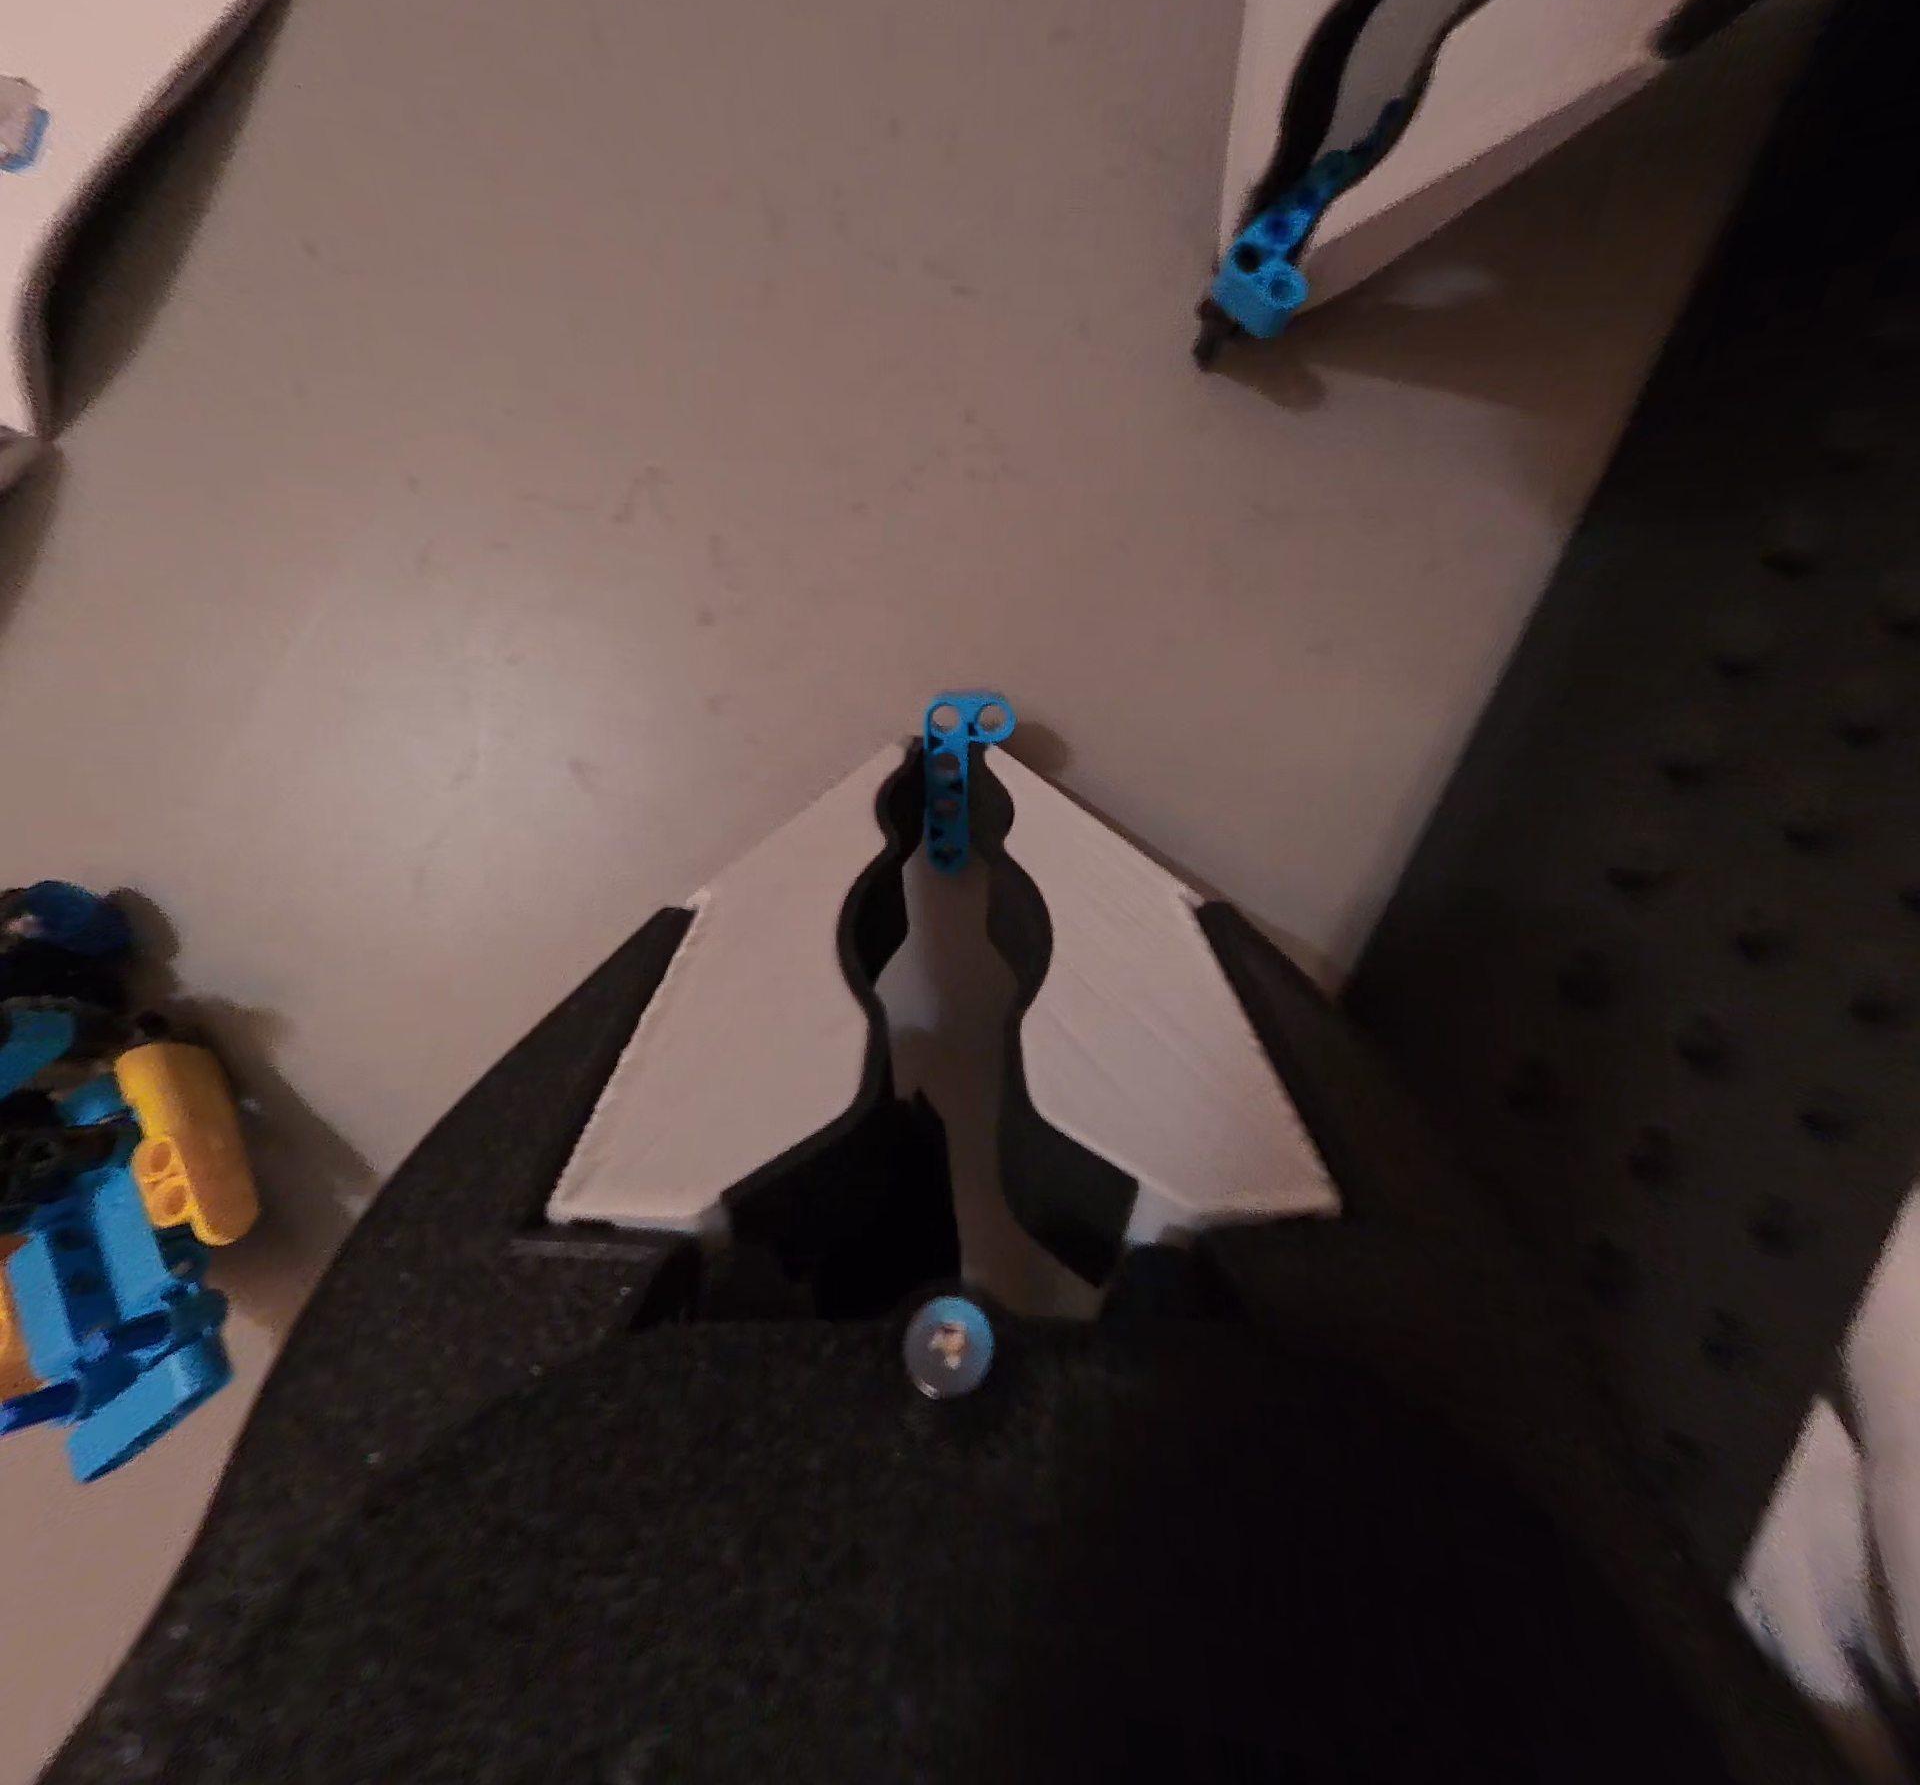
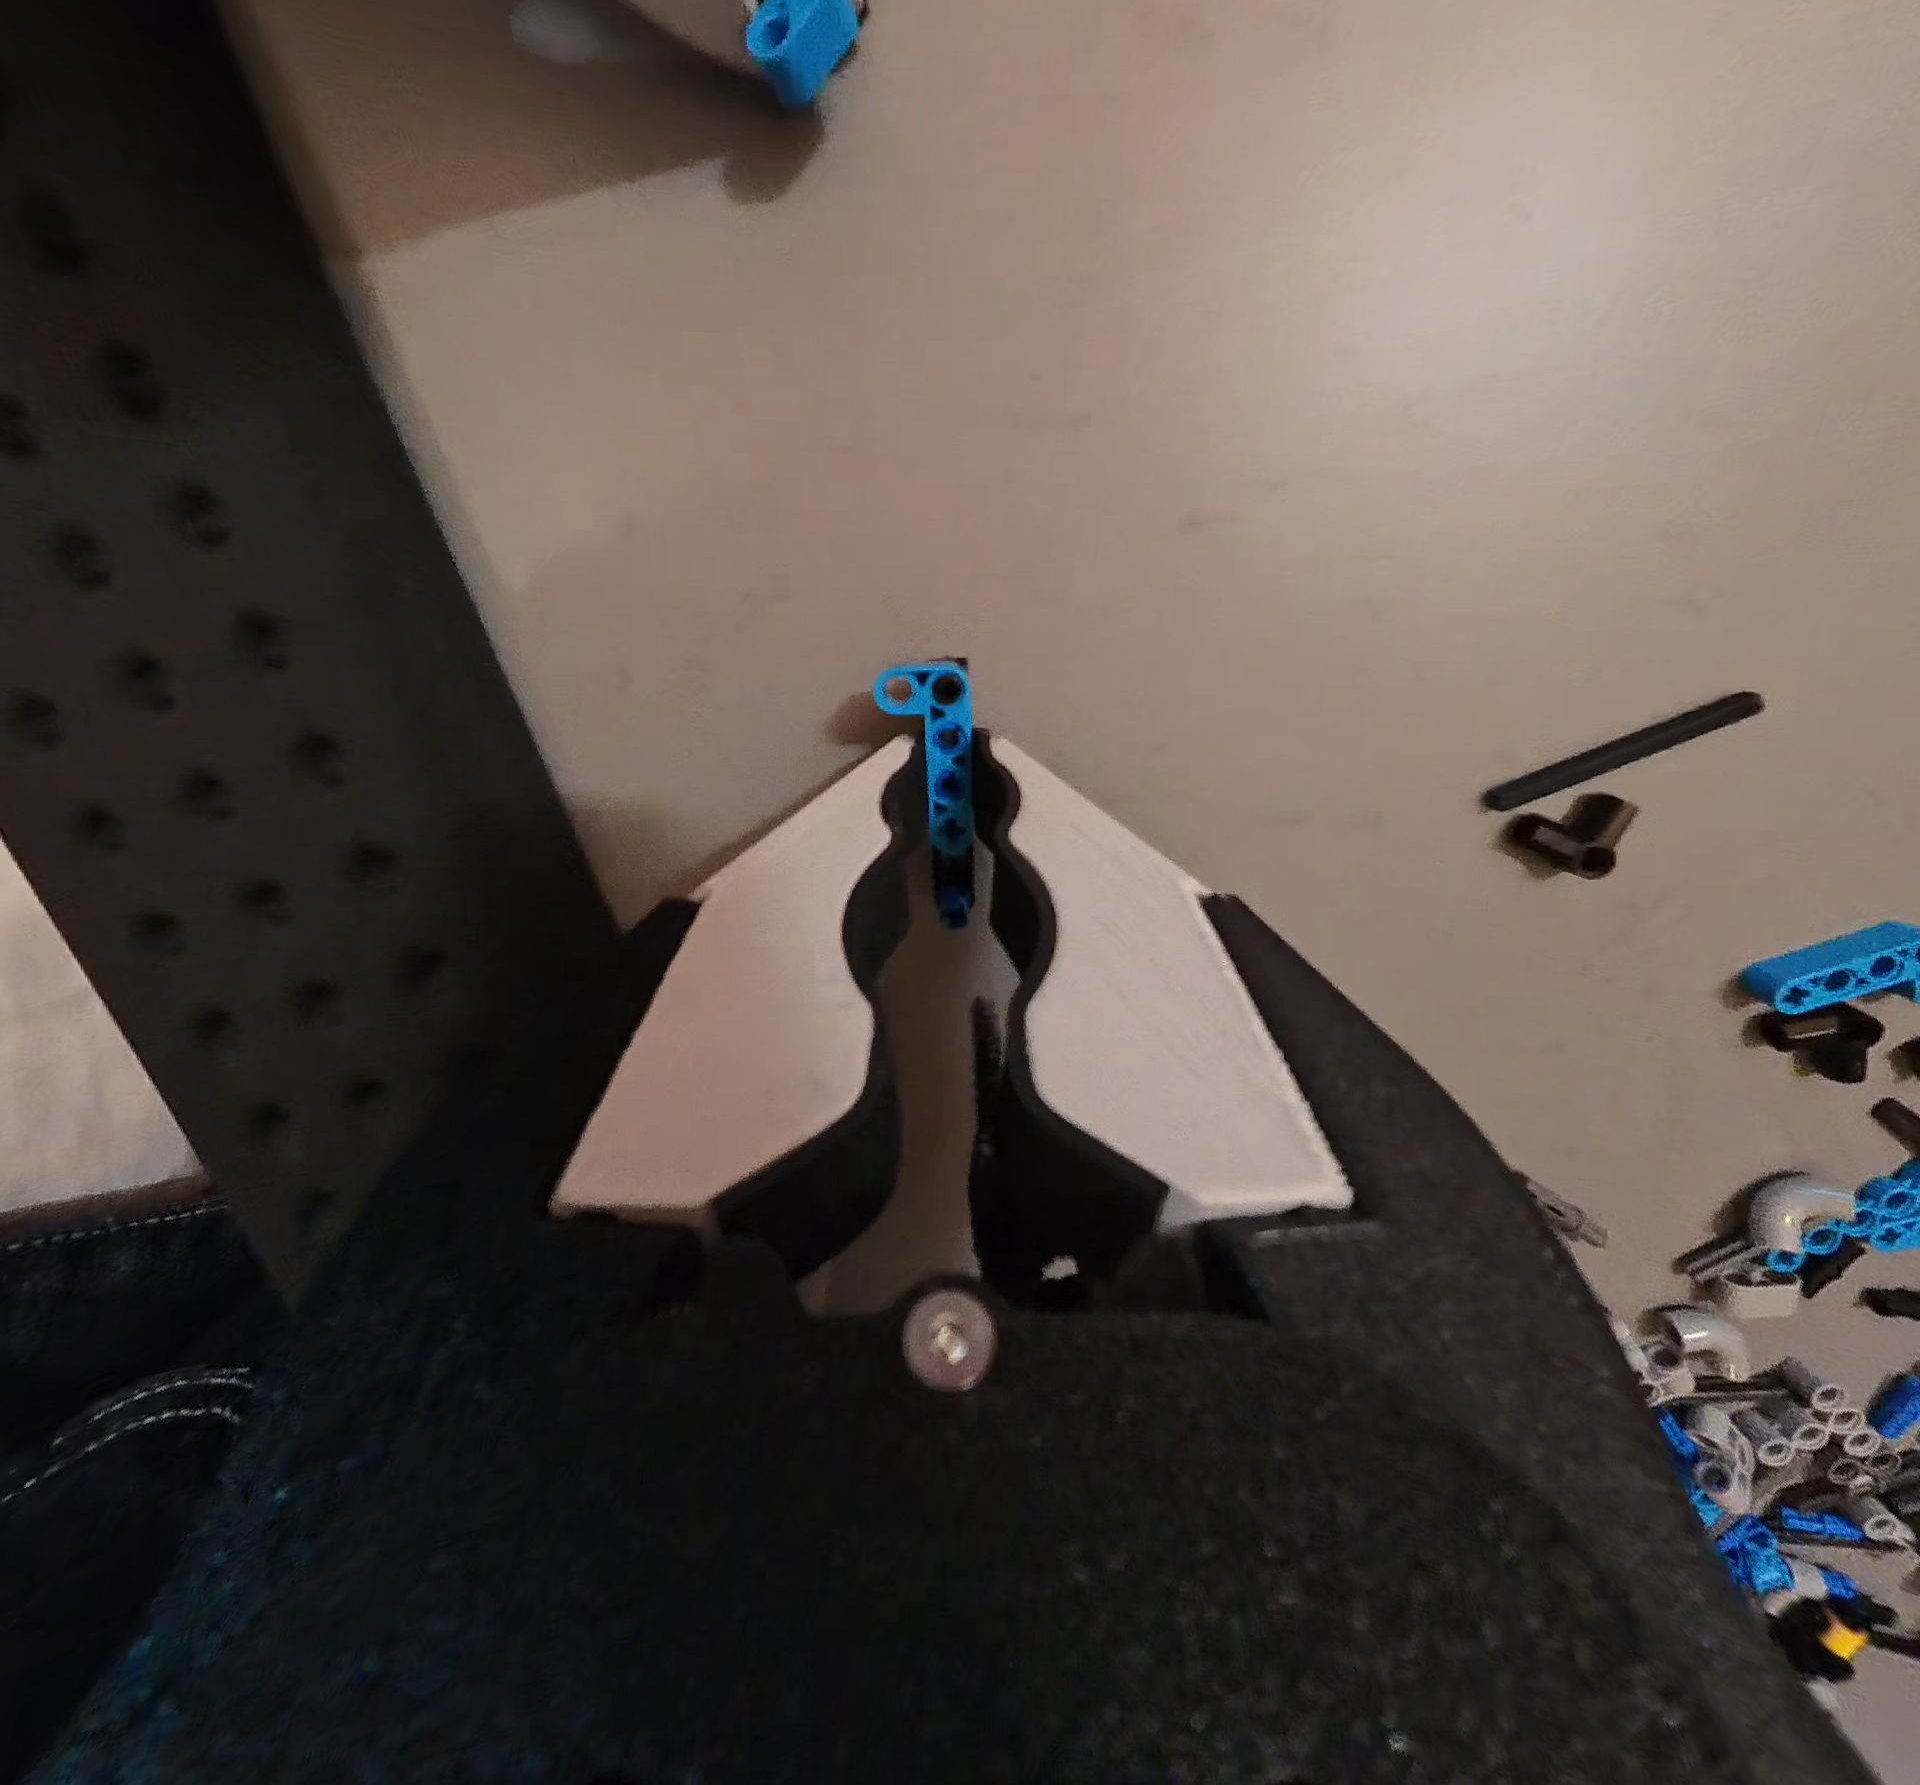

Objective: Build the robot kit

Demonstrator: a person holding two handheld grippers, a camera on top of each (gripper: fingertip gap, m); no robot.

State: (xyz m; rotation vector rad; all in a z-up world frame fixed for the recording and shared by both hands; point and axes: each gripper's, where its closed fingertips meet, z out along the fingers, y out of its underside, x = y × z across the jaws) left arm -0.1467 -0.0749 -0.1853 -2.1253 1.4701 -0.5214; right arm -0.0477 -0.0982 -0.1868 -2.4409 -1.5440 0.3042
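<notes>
1. Two grippers hang over the pale desk (image 1: pixel 644 447), each pinching a blue plastic beam with holes.
2. Left gripper (image 1: pixel 954 748): its white fingers (image 1: pixel 790 997) clamp a T-shaped beam (image 1: pixel 954 779), whose crossbar sticks out past the tips.
3. Right gripper (image 2: pixel 948 748): it clamps an L-shaped beam (image 2: pixel 943 769) with a black pin at the corner.
4. Near the desk's left edge stands a blue and yellow model (image 1: pixel 125 1216).
5. Near the right edge lie a black rod (image 2: pixel 1621 750) and a heap of loose parts (image 2: pixel 1787 1403).
6. A dark perforated strip (image 2: pixel 208 655) borders the desk.
</notes>
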